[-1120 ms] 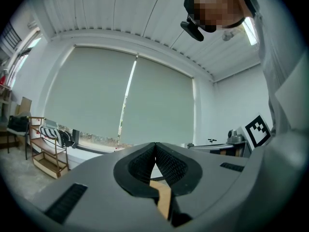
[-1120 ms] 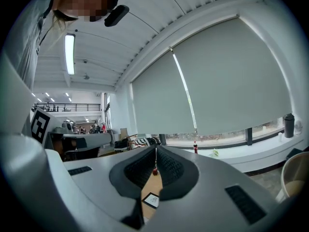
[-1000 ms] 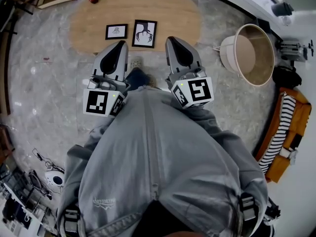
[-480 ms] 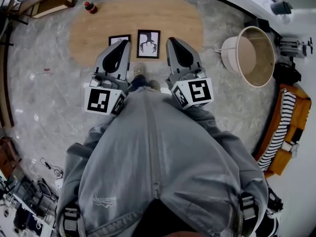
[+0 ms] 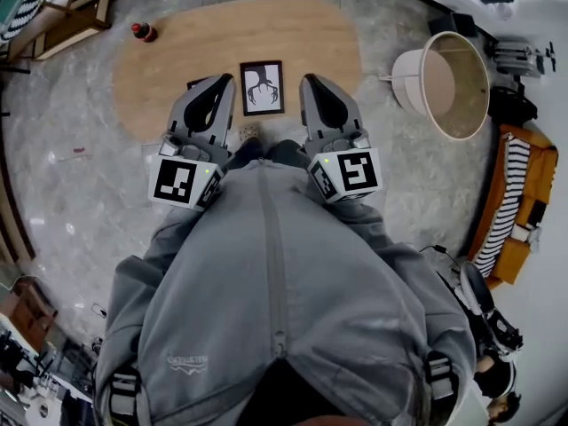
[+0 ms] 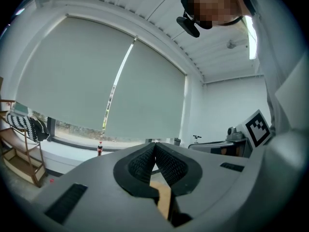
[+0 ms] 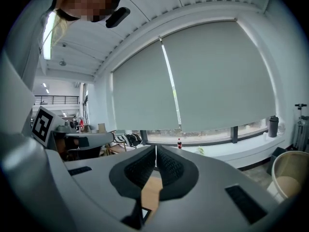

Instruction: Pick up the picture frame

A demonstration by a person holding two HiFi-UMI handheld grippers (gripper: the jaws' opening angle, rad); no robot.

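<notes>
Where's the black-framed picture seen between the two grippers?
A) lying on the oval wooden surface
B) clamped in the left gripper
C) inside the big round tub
A: the picture frame lies flat on the oval wooden surface, with nothing gripping it.

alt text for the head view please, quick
Seen from above, a person in a grey zip jacket points the left gripper and right gripper, jaws shut, toward a black picture frame lying on an oval light wooden surface. A round beige tub stands at right.
</notes>
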